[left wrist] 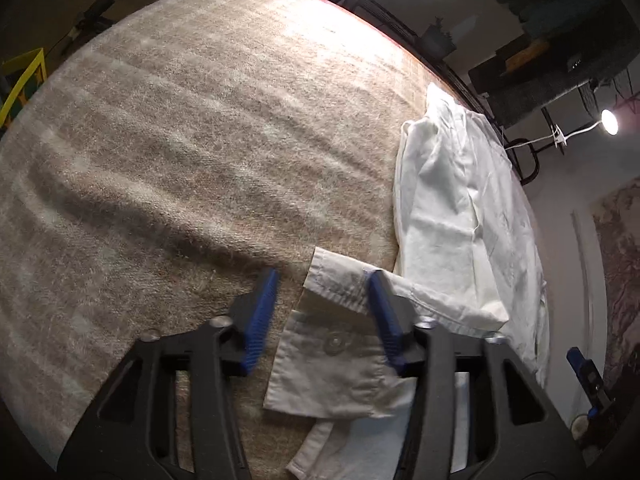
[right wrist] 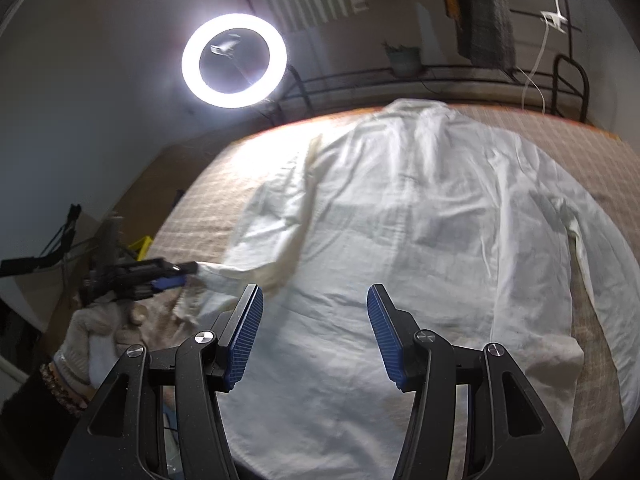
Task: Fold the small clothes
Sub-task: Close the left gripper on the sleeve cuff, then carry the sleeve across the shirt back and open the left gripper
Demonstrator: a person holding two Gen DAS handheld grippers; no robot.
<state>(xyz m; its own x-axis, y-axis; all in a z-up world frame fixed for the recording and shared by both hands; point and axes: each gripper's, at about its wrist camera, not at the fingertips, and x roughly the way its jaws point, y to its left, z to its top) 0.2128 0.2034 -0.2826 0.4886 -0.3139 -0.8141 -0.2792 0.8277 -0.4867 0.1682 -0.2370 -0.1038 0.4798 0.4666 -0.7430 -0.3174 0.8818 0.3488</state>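
Shirt (right wrist: pixel 420 248) lay flat on the table (left wrist: pixel 180 120); left gripper (left wrist: pixel 324 300) straddled its cuff (left wrist: pixel 336 344) unclenched, right gripper (right wrist: pixel 316 320) hovered released, ready for sleeve folding.

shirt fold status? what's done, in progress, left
Done: the white long-sleeved cotton shirt lies spread flat on the beige checked blanket.

In hand: the left gripper is open around the buttoned sleeve cuff, not clamped on it; that sleeve is partly drawn in along the shirt's side. The right gripper hovers open above the lower body.

Left: the other sleeve looks unfolded, and the body shows no fold.
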